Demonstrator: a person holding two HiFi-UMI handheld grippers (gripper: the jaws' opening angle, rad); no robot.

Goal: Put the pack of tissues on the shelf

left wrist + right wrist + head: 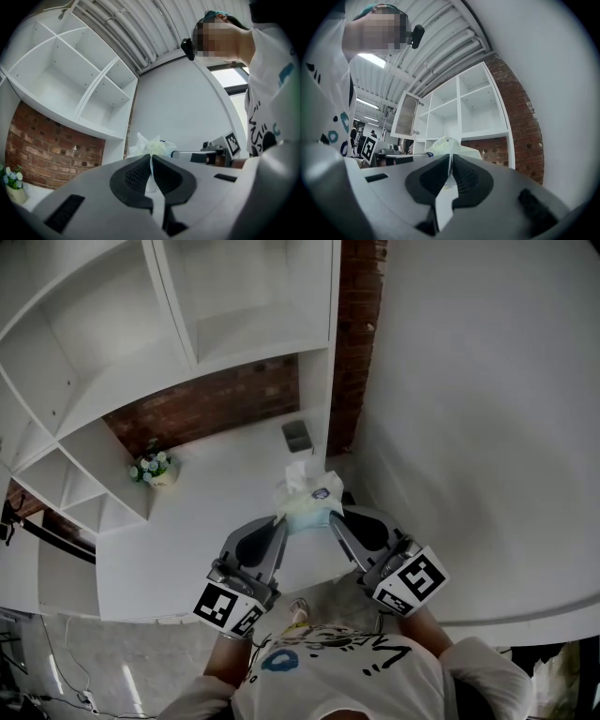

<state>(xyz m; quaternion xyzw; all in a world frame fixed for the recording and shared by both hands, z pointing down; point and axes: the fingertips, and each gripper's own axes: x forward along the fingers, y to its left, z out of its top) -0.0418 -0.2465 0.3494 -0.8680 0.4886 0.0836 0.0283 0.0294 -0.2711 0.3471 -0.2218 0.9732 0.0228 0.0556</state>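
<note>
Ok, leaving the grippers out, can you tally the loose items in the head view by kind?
pack of tissues: 1
small pot of flowers: 1
small dark container: 1
Total: 3

Both grippers reach forward side by side, roughly level, tips angled in toward each other. The left gripper [278, 519] has its jaws pinched tight on the left edge of the pack [307, 507]; the right gripper [335, 517] clamps the right edge likewise. Forearms run back close to the torso.
</note>
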